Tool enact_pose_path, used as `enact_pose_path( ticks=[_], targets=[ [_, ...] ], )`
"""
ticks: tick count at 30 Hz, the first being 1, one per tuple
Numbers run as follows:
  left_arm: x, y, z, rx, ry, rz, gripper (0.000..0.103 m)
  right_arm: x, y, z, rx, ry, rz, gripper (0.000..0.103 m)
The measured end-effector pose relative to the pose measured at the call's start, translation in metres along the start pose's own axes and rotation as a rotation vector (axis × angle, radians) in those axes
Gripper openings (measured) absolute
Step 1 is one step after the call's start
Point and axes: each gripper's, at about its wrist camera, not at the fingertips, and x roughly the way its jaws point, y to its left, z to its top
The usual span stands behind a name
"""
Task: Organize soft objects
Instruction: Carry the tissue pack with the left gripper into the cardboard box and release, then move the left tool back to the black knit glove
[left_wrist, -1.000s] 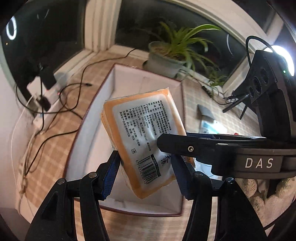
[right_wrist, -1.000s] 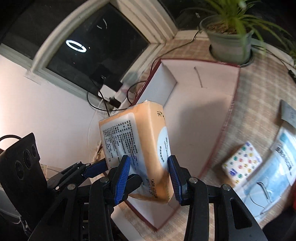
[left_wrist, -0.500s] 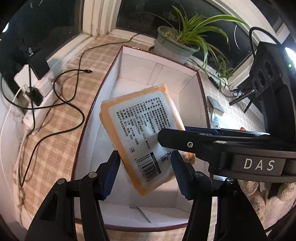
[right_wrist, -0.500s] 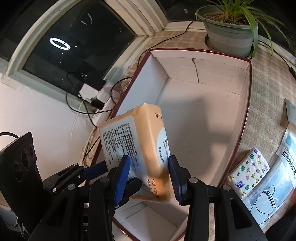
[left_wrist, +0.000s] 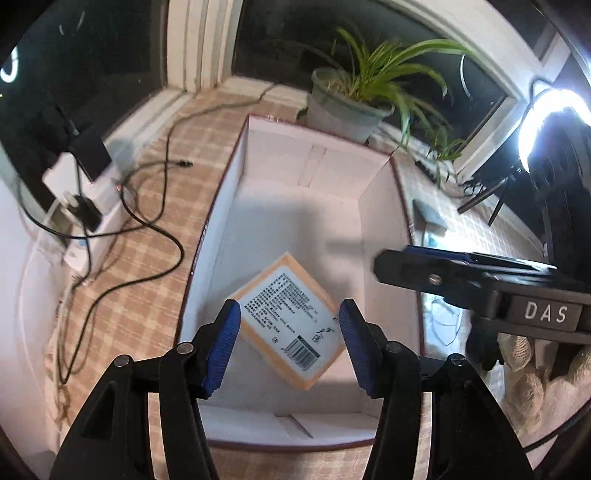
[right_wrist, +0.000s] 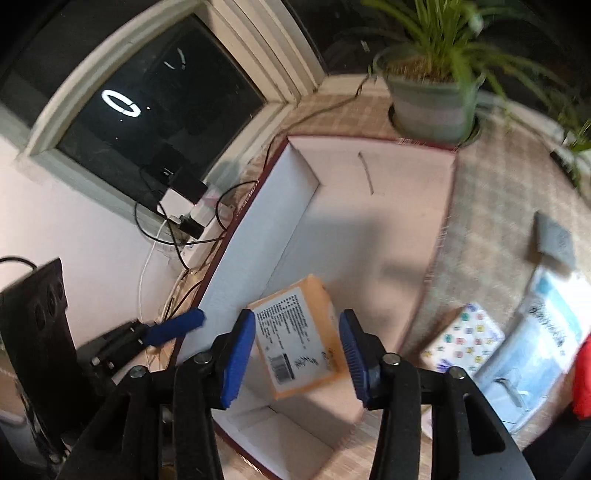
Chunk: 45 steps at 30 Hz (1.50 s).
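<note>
Orange tissue pack (left_wrist: 291, 321) lying free on floor of open white box (left_wrist: 310, 173), printed label and barcode facing up, turned diagonally, near the box's near-left corner, close to the left wall. Touched by neither tool.

Left gripper (left_wrist: 290, 330) poised above box, blue pads apart at medium width, nothing between them; pack seen in the gap but well below.

Right gripper (right_wrist: 297, 345) also over the box, jaws just opened further, pads clear of the pack, which lies beneath them on the box floor.

Box standing on checked tablecloth (left_wrist: 147, 266). Potted plant (left_wrist: 354, 99) at box's far edge, by the window. Black cables (left_wrist: 147, 221) and white power strip (left_wrist: 77, 192) along table's left edge. Right of box: patterned tissue packet (right_wrist: 461, 339) just beside its wall, bagged face masks (right_wrist: 535, 332) further right, small grey pouch (right_wrist: 556, 240) beyond. Some motion blur in right wrist view.
</note>
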Motion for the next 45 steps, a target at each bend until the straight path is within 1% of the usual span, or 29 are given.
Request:
enact_pose_path(
  ticks=[2, 5, 7, 9, 10, 14, 17, 20, 22, 24, 27, 29, 31, 33, 35, 37, 39, 40, 42, 45],
  targets=[
    [-0.013, -0.008, -0.002, 0.001, -0.035, -0.016, 0.054, -0.017, -0.004, -0.006, -0.016, -0.027, -0.007, 0.051],
    [-0.029, -0.028, -0.007, 0.035, -0.091, -0.018, 0.054, -0.048, -0.019, -0.017, -0.038, -0.071, -0.029, 0.055],
    [-0.036, -0.044, -0.013, 0.047, -0.112, -0.054, 0.055, -0.071, -0.037, -0.028, -0.045, -0.11, -0.067, 0.056],
    [-0.036, -0.059, -0.019, 0.052, -0.12, -0.108, 0.057, -0.094, -0.06, -0.04, -0.037, -0.15, -0.089, 0.062],
    [-0.034, -0.071, -0.024, 0.062, -0.118, -0.135, 0.057, -0.105, -0.073, -0.046, -0.03, -0.168, -0.102, 0.064],
    [-0.018, -0.112, -0.035, 0.085, -0.093, -0.167, 0.057, -0.148, -0.129, -0.075, 0.016, -0.229, -0.181, 0.066],
    [0.001, -0.142, -0.043, 0.1, -0.06, -0.176, 0.057, -0.173, -0.175, -0.098, 0.073, -0.265, -0.231, 0.071],
    [0.021, -0.172, -0.051, 0.126, -0.024, -0.172, 0.057, -0.189, -0.216, -0.12, 0.131, -0.263, -0.268, 0.072],
    [0.035, -0.194, -0.057, 0.137, 0.005, -0.179, 0.057, -0.194, -0.24, -0.134, 0.17, -0.246, -0.282, 0.072],
    [0.047, -0.209, -0.062, 0.138, 0.045, -0.192, 0.057, -0.194, -0.264, -0.147, 0.212, -0.21, -0.302, 0.072],
    [0.07, -0.236, -0.069, 0.15, 0.116, -0.215, 0.057, -0.19, -0.288, -0.162, 0.264, -0.174, -0.311, 0.071],
    [0.082, -0.249, -0.073, 0.154, 0.152, -0.234, 0.057, -0.184, -0.306, -0.171, 0.321, -0.147, -0.292, 0.071],
    [0.099, -0.26, -0.074, 0.141, 0.214, -0.258, 0.058, -0.179, -0.321, -0.181, 0.378, -0.125, -0.263, 0.072],
    [0.115, -0.265, -0.075, 0.115, 0.275, -0.271, 0.058, -0.173, -0.335, -0.186, 0.43, -0.108, -0.222, 0.072],
    [0.122, -0.269, -0.077, 0.107, 0.309, -0.281, 0.058, -0.169, -0.347, -0.191, 0.475, -0.096, -0.19, 0.072],
    [0.123, -0.274, -0.08, 0.125, 0.323, -0.288, 0.058, -0.167, -0.36, -0.195, 0.522, -0.097, -0.163, 0.072],
    [0.117, -0.284, -0.083, 0.175, 0.316, -0.297, 0.059, -0.164, -0.368, -0.196, 0.553, -0.102, -0.138, 0.071],
    [0.114, -0.293, -0.085, 0.219, 0.308, -0.282, 0.059, -0.163, -0.371, -0.196, 0.559, -0.103, -0.134, 0.071],
    [0.108, -0.311, -0.091, 0.301, 0.284, -0.244, 0.067, -0.158, -0.374, -0.195, 0.568, -0.098, -0.133, 0.071],
    [0.106, -0.336, -0.099, 0.405, 0.255, -0.192, 0.067, -0.149, -0.378, -0.191, 0.572, -0.088, -0.133, 0.069]
  ],
)
